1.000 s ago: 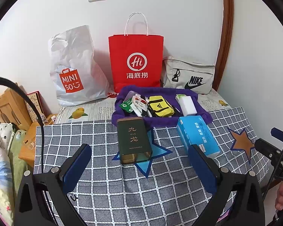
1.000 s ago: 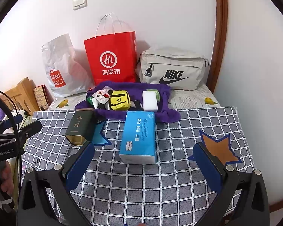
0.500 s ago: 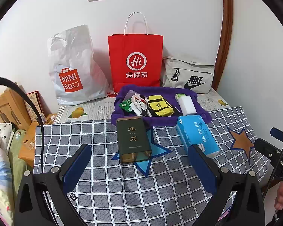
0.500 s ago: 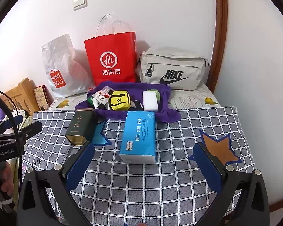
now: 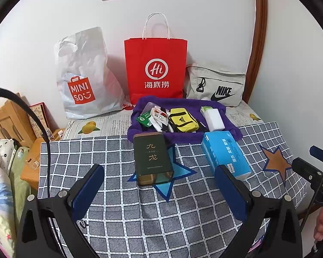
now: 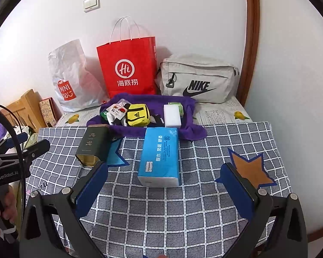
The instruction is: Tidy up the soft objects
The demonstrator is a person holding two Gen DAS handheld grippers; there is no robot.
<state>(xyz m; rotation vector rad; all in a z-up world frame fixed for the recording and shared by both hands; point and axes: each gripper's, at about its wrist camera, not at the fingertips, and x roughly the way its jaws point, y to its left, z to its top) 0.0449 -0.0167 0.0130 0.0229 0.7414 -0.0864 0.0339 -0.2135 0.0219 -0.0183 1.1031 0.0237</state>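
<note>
Jaws spread wide on left gripper (image 5: 158,168) and on right gripper (image 6: 164,165), nothing clamped in either. Both held low over the checked bench (image 5: 127,215), short of the goods.

Straight ahead of the right gripper: blue tissue pack (image 6: 159,152), flat on the bench, far end touching the purple towel (image 6: 193,132). Judged light and squashy, with a film wrap that looks a little slippery. Best taken across the short width near the middle with a gentle squeeze, not by an end, where the wrap would only crumple.

Beside it to the left, and apart: dark green tin (image 5: 152,157) on a blue star patch. Stiff, and probably no part of the soft lot.

On the towel, heaped close together: yellow pouch (image 5: 183,120), white sponge block (image 5: 214,119), loose sachets (image 5: 155,116). Pouch and sponge likely light and yielding too. Sachets thin, likely hard to pinch off fabric.

Behind, against the wall: white plastic bag (image 5: 84,75), red paper bag (image 5: 156,68), grey Nike bag (image 5: 217,83). Possibly destinations, though which for what cannot be told.

Against half a second and a second ago: hardly any change. Same spread of jaws, same places for pack, tin and towel load. At most a very slight drift of the left view.
</note>
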